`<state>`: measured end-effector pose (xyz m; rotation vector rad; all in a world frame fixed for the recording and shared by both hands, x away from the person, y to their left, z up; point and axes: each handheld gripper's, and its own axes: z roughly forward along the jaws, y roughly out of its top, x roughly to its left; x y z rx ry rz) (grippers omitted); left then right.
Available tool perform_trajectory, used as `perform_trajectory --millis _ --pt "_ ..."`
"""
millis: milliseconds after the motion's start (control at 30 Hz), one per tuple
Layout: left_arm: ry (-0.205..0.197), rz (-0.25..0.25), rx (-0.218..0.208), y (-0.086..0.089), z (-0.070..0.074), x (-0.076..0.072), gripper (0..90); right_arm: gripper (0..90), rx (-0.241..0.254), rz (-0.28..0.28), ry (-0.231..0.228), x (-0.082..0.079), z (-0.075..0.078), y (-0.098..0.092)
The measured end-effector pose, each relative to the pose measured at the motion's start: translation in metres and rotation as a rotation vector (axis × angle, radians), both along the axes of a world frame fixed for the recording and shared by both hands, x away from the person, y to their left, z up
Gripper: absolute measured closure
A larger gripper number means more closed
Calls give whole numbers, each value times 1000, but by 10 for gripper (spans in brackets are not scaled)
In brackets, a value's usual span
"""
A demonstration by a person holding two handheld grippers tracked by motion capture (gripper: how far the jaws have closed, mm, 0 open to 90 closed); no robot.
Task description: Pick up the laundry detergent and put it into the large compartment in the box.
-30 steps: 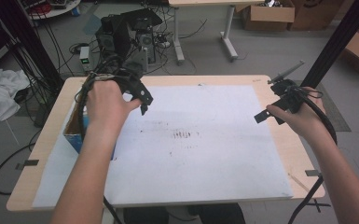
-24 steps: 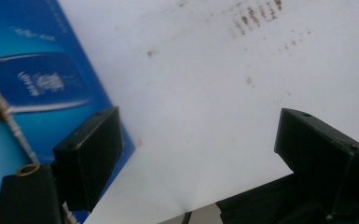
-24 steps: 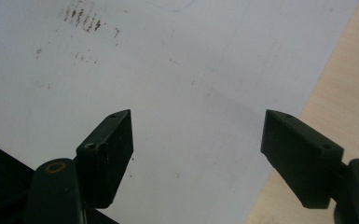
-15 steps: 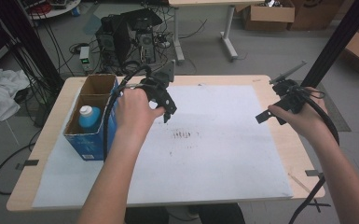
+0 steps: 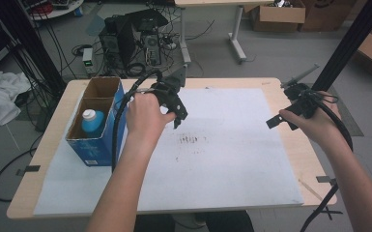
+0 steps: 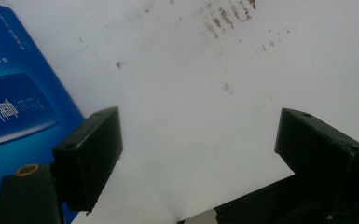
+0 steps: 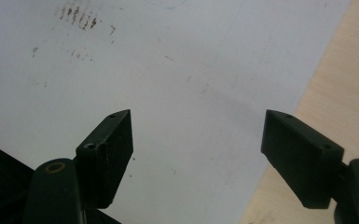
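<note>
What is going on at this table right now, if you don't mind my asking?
A person holds a two-jaw gripper in each hand over a white sheet on the table. The left gripper is open and empty beside a blue cardboard box, which holds a blue bottle with a white cap. The right gripper hovers open and empty near the sheet's right edge.

A white sheet [image 5: 232, 159] covers most of the table [image 5: 290, 150], whose bare top shows along the right and near edges. A divided cardboard box [image 5: 96, 123] stands on the sheet's left part, with a capped bottle [image 5: 91, 121] upright in its nearer compartment. The left gripper [image 5: 178, 115] hangs over the sheet just right of the box, toward the far side, while the right gripper [image 5: 275, 121] is well apart from it, over the sheet's right edge; a patch of smudges [image 5: 191, 140] lies between them, nearer the left one
</note>
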<state>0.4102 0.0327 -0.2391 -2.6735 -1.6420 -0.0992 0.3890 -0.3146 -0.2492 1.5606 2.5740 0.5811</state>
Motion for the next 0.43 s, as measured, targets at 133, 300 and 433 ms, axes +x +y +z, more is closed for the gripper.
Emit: perform_trajectory --millis 133,300,433 --pt "-2 3 0 0 -1 0 158 254 0 0 2 0 -1 0" --pt "-2 0 2 -1 -1 0 157 253 -1 3 2 1 -1 2" --pt "-1 1 5 0 -2 1 157 253 -4 5 3 1 -1 3"
